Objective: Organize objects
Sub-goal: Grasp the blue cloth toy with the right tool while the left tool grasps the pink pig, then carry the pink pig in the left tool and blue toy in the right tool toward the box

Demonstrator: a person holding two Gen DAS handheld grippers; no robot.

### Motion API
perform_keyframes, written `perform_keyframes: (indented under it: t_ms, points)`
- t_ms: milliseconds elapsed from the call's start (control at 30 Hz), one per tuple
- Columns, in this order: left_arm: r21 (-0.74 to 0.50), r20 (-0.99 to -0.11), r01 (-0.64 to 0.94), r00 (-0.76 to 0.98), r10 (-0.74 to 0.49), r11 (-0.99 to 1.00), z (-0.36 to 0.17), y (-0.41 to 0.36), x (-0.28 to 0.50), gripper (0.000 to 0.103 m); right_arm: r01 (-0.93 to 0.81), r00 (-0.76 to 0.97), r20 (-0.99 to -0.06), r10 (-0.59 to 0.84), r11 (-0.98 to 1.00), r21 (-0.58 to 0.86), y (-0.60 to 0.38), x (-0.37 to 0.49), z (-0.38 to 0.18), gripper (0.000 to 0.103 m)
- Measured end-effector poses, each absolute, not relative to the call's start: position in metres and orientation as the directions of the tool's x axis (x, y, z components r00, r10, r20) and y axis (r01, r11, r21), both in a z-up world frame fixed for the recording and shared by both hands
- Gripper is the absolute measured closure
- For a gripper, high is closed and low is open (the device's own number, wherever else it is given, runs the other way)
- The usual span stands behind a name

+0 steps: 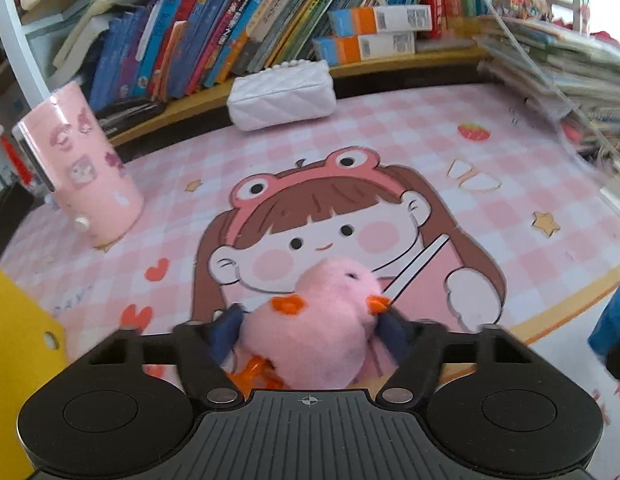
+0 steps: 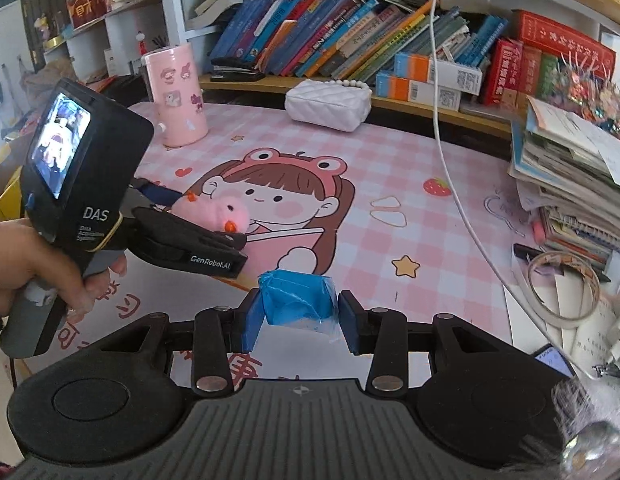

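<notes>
Jaws grip plush pig (image 1: pixel 310 332) — snout pointing away

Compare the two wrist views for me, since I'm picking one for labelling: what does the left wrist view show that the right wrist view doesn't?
Only the left wrist view: the pink plush toy seen close up between the left hand-held gripper fingers, and a yellow panel at the left edge.

Only the right wrist view: the right hand-held gripper shut on a blue wrapped block, the hand gripping the left device, a white cable and a tape roll.

Both: the pink checked mat, pink cup, white quilted purse and bookshelf.
</notes>
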State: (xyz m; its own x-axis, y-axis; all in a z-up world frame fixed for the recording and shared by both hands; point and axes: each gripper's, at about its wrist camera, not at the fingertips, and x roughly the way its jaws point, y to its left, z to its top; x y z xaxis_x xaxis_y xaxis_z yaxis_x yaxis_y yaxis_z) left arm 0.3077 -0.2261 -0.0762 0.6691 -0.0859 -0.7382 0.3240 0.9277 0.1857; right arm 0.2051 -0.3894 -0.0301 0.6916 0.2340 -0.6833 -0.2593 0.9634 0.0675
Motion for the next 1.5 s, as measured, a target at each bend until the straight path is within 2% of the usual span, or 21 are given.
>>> perform_keyframes:
  t_ms: [133,500,700,1500]
  points:
    - [0.17,-0.744,0.321,0.662,-0.092,0.931,-0.074,-0.222,0.304,0.039,-0.236,0.689,-0.69,0.22,0.969,0.074,-0.39,0.205,-0.03,0.065]
    - [-0.059,-0.72,0.254,0.659,-0.218,0.965,-0.032,-0.165,0.222,0.038,-0.17,0.688,-0.703,0.182,0.982,0.088,-0.374,0.192,-0.024,0.065]
    - [-0.145,-0.709,0.186,0.665,-0.233,0.972,-0.019,-0.125,0.171,0.038,-0.161,0.678,-0.712,0.18,0.982,0.095,-0.348,0.172,-0.017,0.065]
    - [-0.17,-0.693,0.069,0.701,-0.169,0.983,-0.009,0.012,0.029,0.038,-0.324,0.607,-0.745,0.278,0.942,0.087,-0.187,0.061,-0.01,0.065]
